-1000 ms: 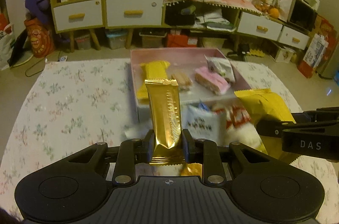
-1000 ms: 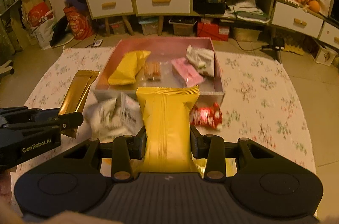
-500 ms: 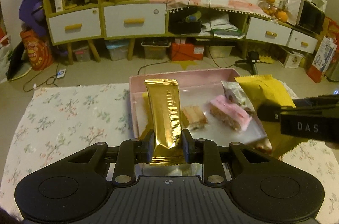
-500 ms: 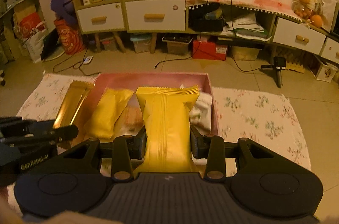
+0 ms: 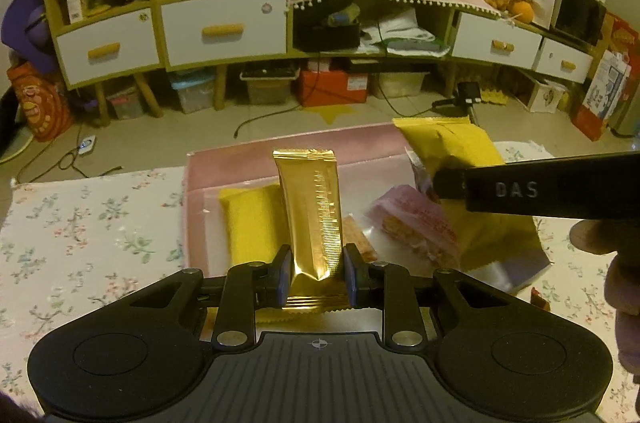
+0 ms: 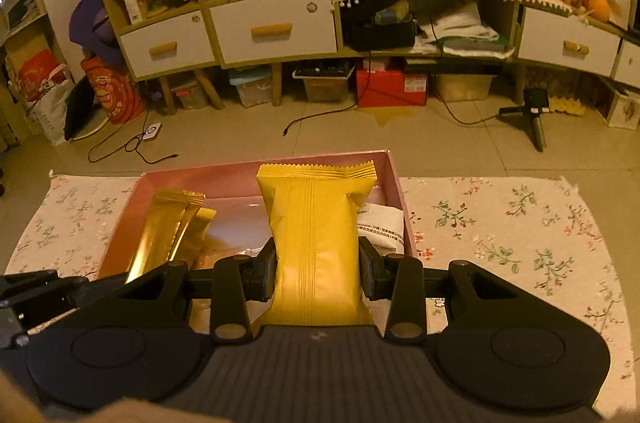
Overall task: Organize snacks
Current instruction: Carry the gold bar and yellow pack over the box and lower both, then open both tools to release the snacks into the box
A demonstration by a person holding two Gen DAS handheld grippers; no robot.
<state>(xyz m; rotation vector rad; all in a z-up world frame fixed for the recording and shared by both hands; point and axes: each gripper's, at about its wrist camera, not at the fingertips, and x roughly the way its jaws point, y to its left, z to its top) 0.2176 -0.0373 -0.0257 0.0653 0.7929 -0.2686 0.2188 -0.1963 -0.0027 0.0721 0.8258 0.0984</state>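
Two claws pinch snacks over the pink box (image 6: 394, 179) (gold bar (image 5: 310, 211) left, yellow packet (image 6: 316, 243) right).

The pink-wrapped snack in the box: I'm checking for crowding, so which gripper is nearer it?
Right. The right gripper hangs just above the pink-wrapped snack; the left gripper sits further left, beyond the orange wafer.

A slim gold foil bar (image 5: 312, 211) and a broad yellow pouch (image 6: 316, 243) are standing upright above the pink box (image 6: 248, 175), which is holding a yellow packet (image 5: 250, 223) and a pink-wrapped snack (image 5: 412, 223).
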